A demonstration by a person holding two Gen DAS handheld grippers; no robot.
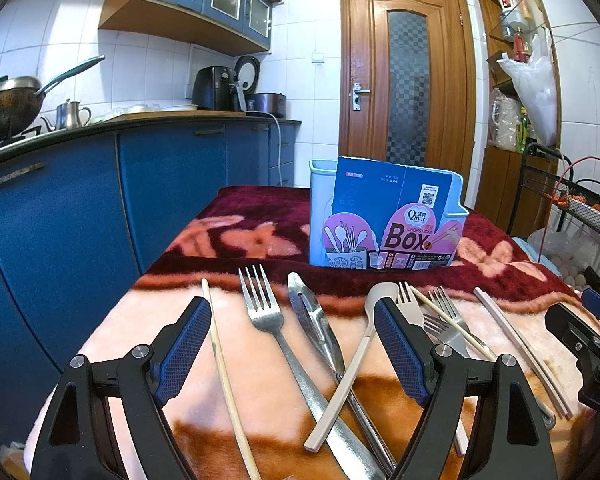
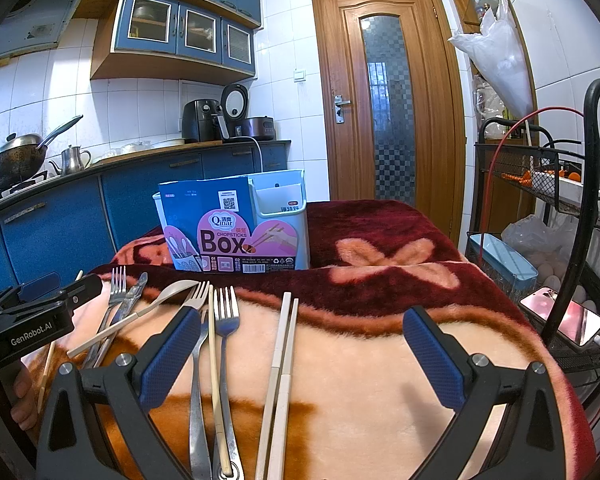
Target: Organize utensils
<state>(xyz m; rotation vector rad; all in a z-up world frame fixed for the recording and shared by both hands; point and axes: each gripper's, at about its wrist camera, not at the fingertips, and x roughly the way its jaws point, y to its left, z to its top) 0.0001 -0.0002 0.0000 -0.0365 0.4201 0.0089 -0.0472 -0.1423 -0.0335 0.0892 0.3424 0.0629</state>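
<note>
Nearest: the left gripper (image 1: 292,344) stood with its jaws spread wide, nothing between the pads, hovering over the utensils. The right gripper (image 2: 300,352) was likewise spread and held nothing; the beige chopstick pair (image 2: 280,376) lay between its fingers on the blanket (image 2: 380,360).

Utensils, all loose on the blanket, handles toward the cameras and cut off by the lower frame edges:
- bamboo chopstick (image 1: 224,376), single, leftmost, beside the left finger;
- steel fork (image 1: 266,312);
- steel knife-like piece (image 1: 316,328), kind hard to make out;
- beige spoon (image 1: 356,352), its handle lying across the knife-like piece;
- two further forks (image 2: 226,312) and a second bamboo chopstick (image 2: 216,380), overlapping; in the left view the right-hand finger hid parts of them.

The left gripper's body showed at the left edge of the right view, a hand partly seen under it.

Behind the utensils, a bare strip of blanket, then the chopsticks box (image 1: 384,220), light blue, upright, with its printed card sleeve covering the front; the inside could not be seen. The right half of the blanket lay open as far as its edge, where a wire rack (image 2: 572,320) with a phone (image 2: 564,316) stood close by.

Farthest: blue counter cabinets (image 1: 100,200) along the left, wooden door (image 1: 408,76) behind.
</note>
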